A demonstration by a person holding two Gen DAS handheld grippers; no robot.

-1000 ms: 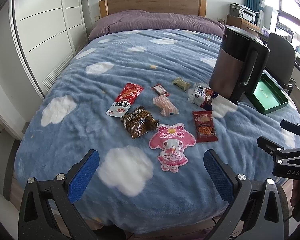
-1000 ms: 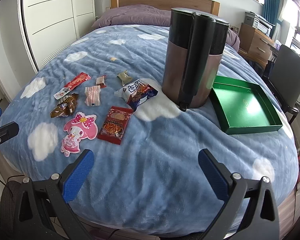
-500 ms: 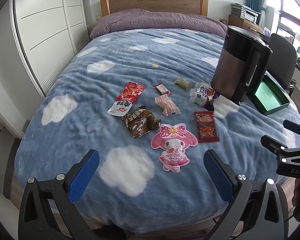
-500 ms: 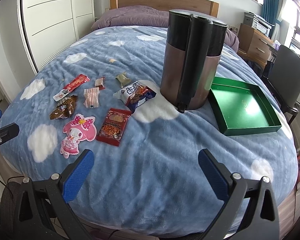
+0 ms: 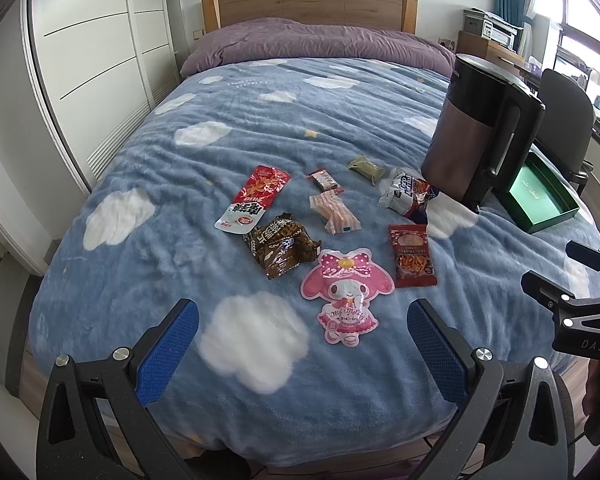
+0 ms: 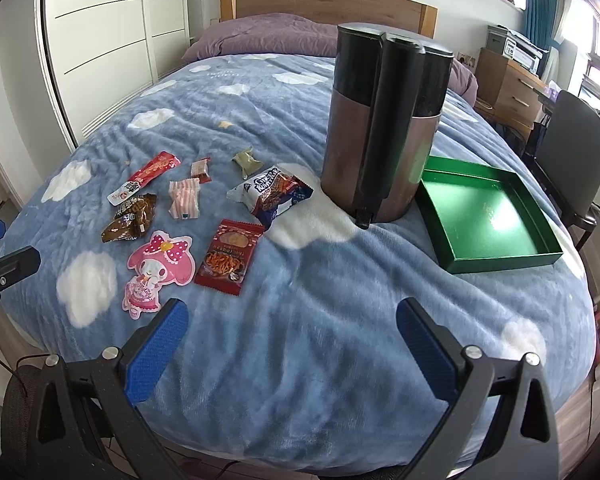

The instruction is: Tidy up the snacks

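Eight foil and plastic snack packets, among them a pink cartoon-rabbit pouch (image 5: 346, 294) and a dark red noodle sachet (image 6: 230, 255), are lying toward the foot edge of the blue cloud-print blanket (image 5: 260, 128). A brown-and-black kettle (image 6: 384, 128) is standing between them and an empty green tray (image 6: 486, 216). The left gripper (image 5: 303, 354) and right gripper (image 6: 292, 350) are hovering wide open, holding nothing.

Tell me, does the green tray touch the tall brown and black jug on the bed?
Cannot tell. In the right wrist view the green tray meets the jug at its base, but the jug hides the tray's near corner.
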